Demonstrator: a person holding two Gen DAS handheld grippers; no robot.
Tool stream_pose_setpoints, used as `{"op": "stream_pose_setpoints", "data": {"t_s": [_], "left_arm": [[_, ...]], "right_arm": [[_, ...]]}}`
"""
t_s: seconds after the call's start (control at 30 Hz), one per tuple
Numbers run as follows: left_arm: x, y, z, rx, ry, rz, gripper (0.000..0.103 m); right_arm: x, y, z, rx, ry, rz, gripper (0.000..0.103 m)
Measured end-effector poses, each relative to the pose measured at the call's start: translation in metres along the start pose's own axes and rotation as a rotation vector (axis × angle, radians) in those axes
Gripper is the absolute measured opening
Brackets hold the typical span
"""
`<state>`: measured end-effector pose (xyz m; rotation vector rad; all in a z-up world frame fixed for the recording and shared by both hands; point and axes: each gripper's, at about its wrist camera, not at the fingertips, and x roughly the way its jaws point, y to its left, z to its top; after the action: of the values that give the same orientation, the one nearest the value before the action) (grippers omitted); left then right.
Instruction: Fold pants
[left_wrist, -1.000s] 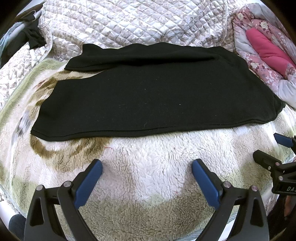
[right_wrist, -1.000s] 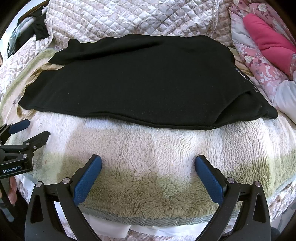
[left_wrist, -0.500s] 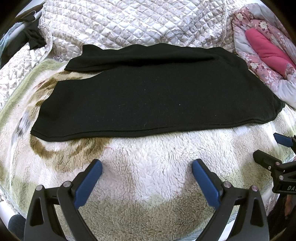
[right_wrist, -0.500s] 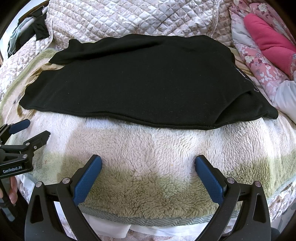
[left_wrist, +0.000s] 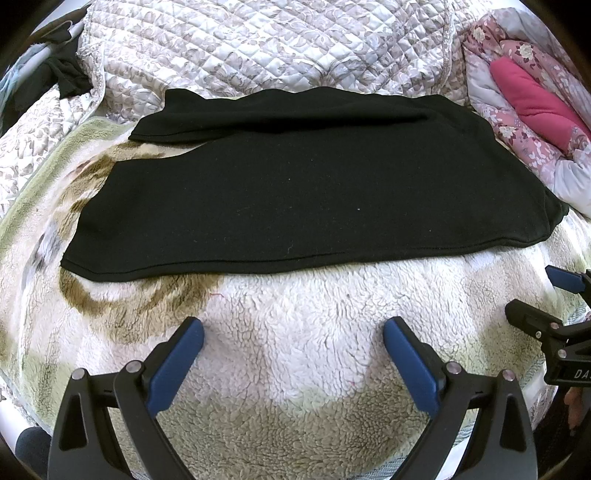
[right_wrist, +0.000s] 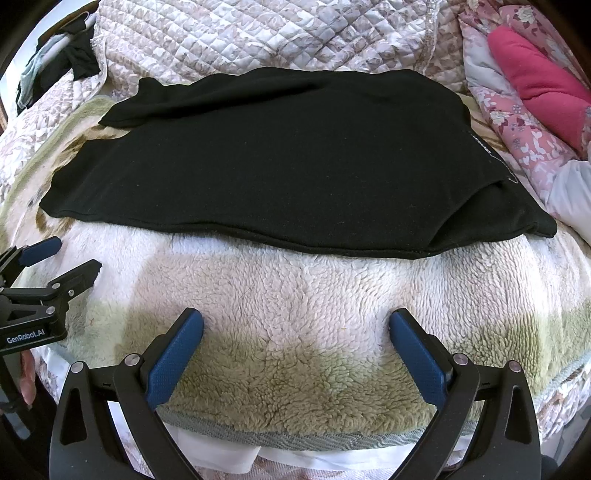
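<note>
Black pants (left_wrist: 314, 192) (right_wrist: 280, 162) lie flat across a fleecy blanket, one leg folded over the other, with the waist end at the right and the leg hems at the left. My left gripper (left_wrist: 293, 332) hovers open over the blanket, short of the pants' near edge, holding nothing. My right gripper (right_wrist: 295, 325) is open too, near the blanket's front edge, nothing between its fingers. Each gripper shows in the other's view: the right gripper (left_wrist: 535, 295) at the right edge, the left gripper (right_wrist: 66, 258) at the left edge.
The cream, green and brown fleece blanket (left_wrist: 295, 387) (right_wrist: 295, 295) covers the bed. A quilted floral cover (left_wrist: 258, 48) lies behind the pants. Pink floral bedding with a pink cushion (right_wrist: 535, 81) is bunched at the right. Dark clothes (right_wrist: 77, 55) hang at far left.
</note>
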<state>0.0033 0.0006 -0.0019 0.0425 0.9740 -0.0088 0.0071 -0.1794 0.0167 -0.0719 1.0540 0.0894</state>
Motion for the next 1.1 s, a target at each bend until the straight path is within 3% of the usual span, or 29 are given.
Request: {"op": "stream_pose_setpoints", "data": {"t_s": [0.7, 1.1], "left_arm": [[-0.004, 0.004, 0.003, -0.018, -0.003, -0.032, 0.097], [-0.008, 0.008, 0.003, -0.039, -0.009, -0.053, 0.092]], "right_arm": [[-0.008, -0.003, 0.002, 0.001, -0.004, -0.001, 0.100], [-0.015, -0.009, 0.008, 0.032, -0.013, 0.017, 0.090]]}}
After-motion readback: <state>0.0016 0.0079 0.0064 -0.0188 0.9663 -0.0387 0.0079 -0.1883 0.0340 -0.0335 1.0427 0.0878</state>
